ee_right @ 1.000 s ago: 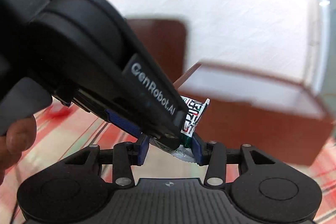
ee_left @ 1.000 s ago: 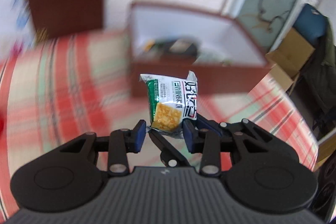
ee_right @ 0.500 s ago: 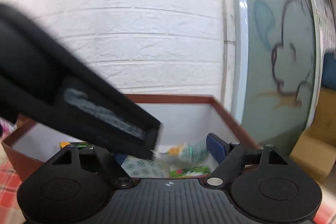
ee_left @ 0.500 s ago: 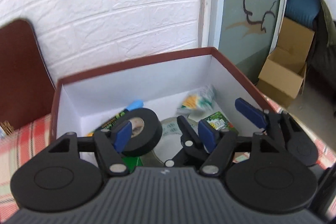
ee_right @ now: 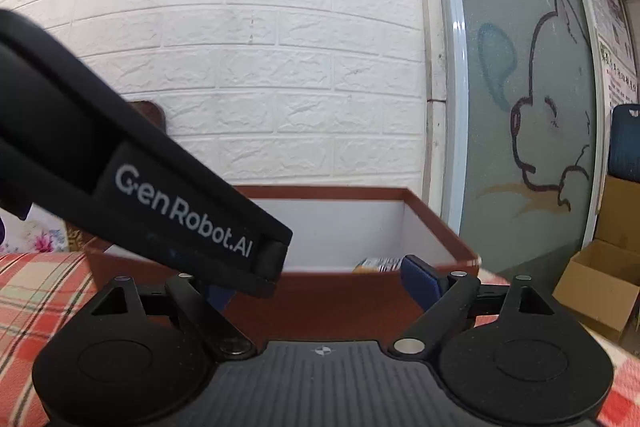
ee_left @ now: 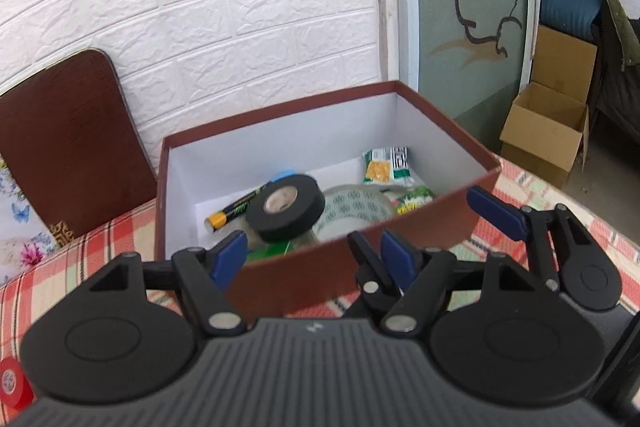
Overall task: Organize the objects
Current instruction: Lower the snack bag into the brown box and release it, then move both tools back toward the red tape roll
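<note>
The left gripper (ee_left: 312,251) is nearest, just before the front wall of the brown box (ee_left: 360,267). Its blue pads stand spread with nothing between them; the jaws have just been opening. Beside it the right gripper (ee_right: 320,285) also faces the box front, its jaws spread and empty, and they too have just been opening. In the right wrist view the side of the left gripper crosses the picture and carries the white writing "GenRobot.AI".

The box sits on a red checked cloth (ee_left: 60,267). A red tape roll (ee_left: 12,385) lies on the cloth, well to the left of the box.

Inside the box, a black tape roll (ee_left: 286,213) lies toward the front, on top of a clear tape roll (ee_left: 356,211) with a printed green pattern. A marker (ee_left: 240,207) with a yellow end lies left of the black roll. The snack packet (ee_left: 386,167) rests at the back right corner; its print is too small to read. The back left part of the box floor is bare.

Behind the box stands a white brick wall (ee_left: 200,7), with a brown board (ee_left: 68,147) leaning on it to the left. To the right of the box, an open cardboard carton (ee_left: 548,131) stands on the floor.
</note>
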Demonstrator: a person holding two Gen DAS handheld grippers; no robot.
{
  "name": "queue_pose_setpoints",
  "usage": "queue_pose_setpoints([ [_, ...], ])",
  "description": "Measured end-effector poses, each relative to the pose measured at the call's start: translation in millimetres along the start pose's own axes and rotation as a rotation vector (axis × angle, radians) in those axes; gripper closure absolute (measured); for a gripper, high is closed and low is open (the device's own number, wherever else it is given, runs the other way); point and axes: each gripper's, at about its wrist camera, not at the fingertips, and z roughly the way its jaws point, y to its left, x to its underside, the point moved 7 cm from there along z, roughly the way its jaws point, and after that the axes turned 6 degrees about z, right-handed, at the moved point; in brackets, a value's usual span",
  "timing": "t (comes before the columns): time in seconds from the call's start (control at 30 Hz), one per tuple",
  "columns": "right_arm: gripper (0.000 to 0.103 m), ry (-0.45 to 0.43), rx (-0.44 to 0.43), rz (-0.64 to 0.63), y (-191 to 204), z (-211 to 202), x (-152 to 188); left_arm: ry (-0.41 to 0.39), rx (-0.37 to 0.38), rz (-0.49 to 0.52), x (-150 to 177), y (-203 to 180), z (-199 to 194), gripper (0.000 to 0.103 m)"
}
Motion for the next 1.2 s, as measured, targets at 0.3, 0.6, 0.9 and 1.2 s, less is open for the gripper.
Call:
queue_pose_setpoints([
  [0.3, 0.017, 0.244, -0.067, 0.087, 28.5, -32.3, 43.1, 0.085, -0.057, -0.037, 52.6, 15.9, -25.9, 0.028],
  [0.6, 0.018, 0.454, -0.161, 0.068, 81.4, -55.8, 82.3, 0.209, -0.136, -0.112, 128.0, 55.2, -31.5, 0.028],
  [0.9, 0.017, 0.493, -0.209, -0.045, 119.9, -69.6, 100.5, 0.307, -0.185, -0.232, 195.8, 97.8, -41.8, 0.028],
  [1.2, 0.014, 0.503, -0.308, -0.164, 165.3, -89.5, 113.0, 0.308, -0.218, -0.319, 229.5, 131.0, -61.5, 0.024],
])
